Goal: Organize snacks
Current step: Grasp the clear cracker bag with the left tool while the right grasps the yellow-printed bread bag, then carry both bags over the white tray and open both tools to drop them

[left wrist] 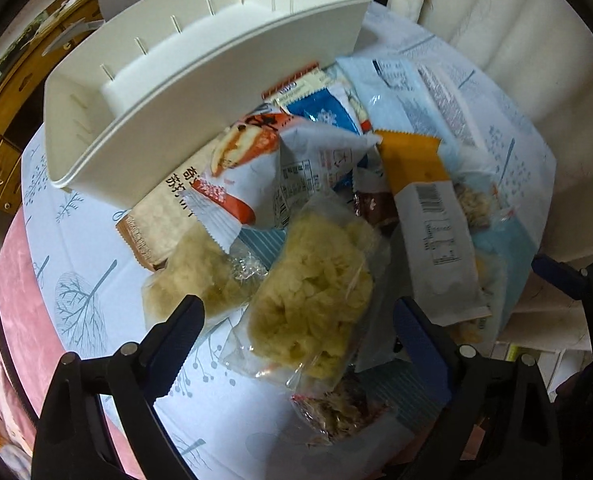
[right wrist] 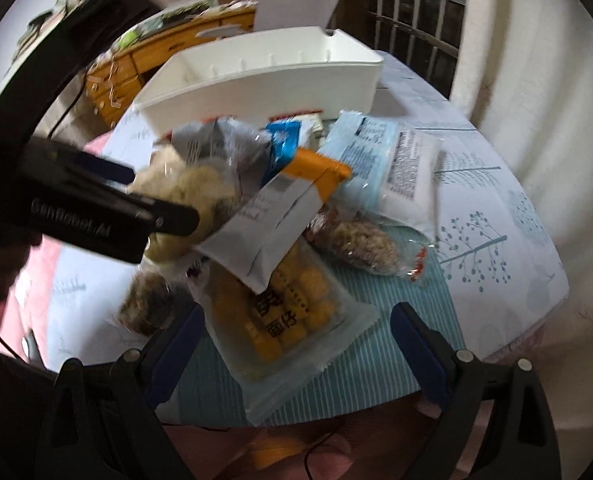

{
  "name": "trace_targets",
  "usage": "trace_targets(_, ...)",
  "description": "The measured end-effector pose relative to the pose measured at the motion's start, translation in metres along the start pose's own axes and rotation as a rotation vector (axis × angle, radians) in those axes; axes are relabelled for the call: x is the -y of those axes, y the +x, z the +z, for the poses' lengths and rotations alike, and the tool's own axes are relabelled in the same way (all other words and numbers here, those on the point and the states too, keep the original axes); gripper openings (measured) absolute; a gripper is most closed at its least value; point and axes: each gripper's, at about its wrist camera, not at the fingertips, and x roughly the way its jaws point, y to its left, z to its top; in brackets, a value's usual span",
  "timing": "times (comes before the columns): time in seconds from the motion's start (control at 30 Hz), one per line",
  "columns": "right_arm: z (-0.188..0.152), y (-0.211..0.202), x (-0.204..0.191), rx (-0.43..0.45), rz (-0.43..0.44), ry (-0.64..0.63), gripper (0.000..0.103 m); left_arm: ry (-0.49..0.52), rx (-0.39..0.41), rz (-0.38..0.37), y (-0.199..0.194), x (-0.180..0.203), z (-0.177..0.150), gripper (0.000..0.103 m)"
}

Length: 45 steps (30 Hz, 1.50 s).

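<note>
Left hand-held gripper [left wrist: 298,330] spread astride clear snack pack [left wrist: 312,300], long axis lengthwise between fingers.

The left gripper [right wrist: 156,200] body reads "GenRobot.AI", blurred, while the yellow snack packet [right wrist: 280,320] between the right gripper's fingers bears Chinese characters including "面仔".

Tablecloth [right wrist: 496,216], pale, printed with blue trees, lower right. Wooden desk [right wrist: 152,56], upper left. Barred window [right wrist: 416,4], top right.

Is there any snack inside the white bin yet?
No. The white bin shows only bare walls and floor, while the snack packets lie on the table in front of it.
</note>
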Motion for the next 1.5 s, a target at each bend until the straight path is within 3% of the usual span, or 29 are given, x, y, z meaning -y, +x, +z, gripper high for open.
trace_targets(0.53, 0.000, 0.033, -0.027, -0.034, -0.061, -0.165, 0.101, 0.048, -0.044, 0.050, 0.028, 0.020, 0.011, 0.092)
trace_targets(0.57, 0.001, 0.035, -0.027, -0.034, -0.071, -0.179, 0.101, 0.053, -0.046, 0.054, 0.029, 0.022, 0.012, 0.091)
trace_targets(0.7, 0.004, 0.044, -0.027, -0.039, -0.090, -0.224, 0.102, 0.056, -0.044, 0.076, 0.030, 0.028, 0.016, 0.069)
trace_targets(0.77, 0.005, 0.045, -0.027, -0.038, -0.091, -0.235, 0.102, 0.045, -0.053, 0.085, 0.032, 0.029, 0.017, 0.066)
trace_targets(0.93, 0.007, 0.046, -0.029, -0.057, -0.095, -0.239, 0.101, 0.026, -0.066, 0.073, 0.032, 0.028, 0.021, 0.058)
trace_targets(1.17, 0.014, 0.050, -0.030, -0.131, -0.083, -0.224, 0.093, -0.030, -0.116, 0.047, 0.027, 0.013, 0.021, 0.058)
trace_targets(1.5, 0.022, 0.048, -0.022, -0.209, -0.061, -0.122, 0.087, -0.081, -0.108, 0.010, 0.002, -0.005, 0.013, 0.057)
